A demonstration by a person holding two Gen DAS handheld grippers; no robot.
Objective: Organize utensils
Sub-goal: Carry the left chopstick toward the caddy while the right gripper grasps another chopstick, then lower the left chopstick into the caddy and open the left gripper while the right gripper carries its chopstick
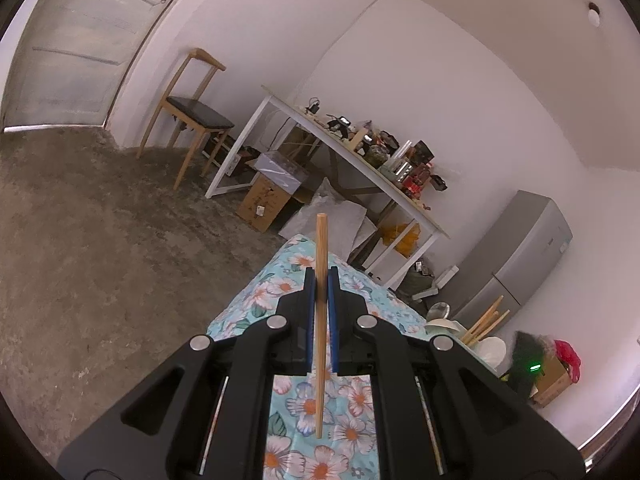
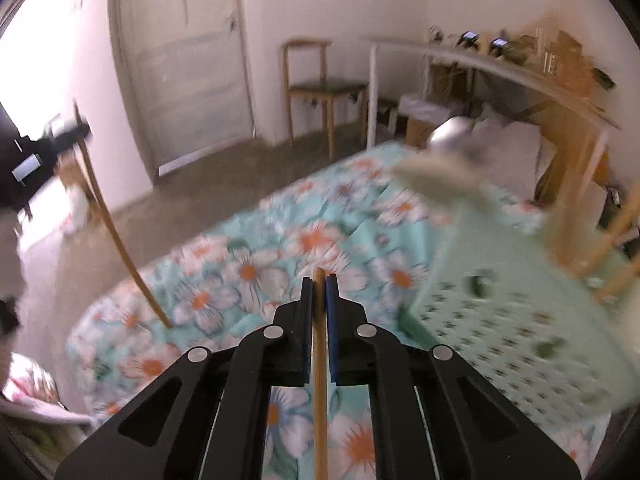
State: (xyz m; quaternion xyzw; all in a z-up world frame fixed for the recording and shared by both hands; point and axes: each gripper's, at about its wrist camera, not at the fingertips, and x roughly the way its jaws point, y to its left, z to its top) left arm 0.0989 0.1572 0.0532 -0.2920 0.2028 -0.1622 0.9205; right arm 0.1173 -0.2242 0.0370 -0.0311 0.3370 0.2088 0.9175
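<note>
The left hand-held gripper clamps one wooden chopstick above the floral-clothed table, and the right hand-held gripper pinches a second chopstick, its lower end cut off by the frame. Beyond, the blurred mint utensil basket holds about three more chopsticks beside bowls; no writing is legible.

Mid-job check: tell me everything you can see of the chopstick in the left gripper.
The chopstick is a plain, light wooden stick, slim and straight, slightly tapered. The left gripper is shut on it, the blue pads pinching it around mid-length. It runs along the fingers, one end poking out past the fingertips, the other reaching back toward the camera above the floral tablecloth. Only the pads touch it. In the right wrist view it hangs clear, its tip over the cloth.
</note>
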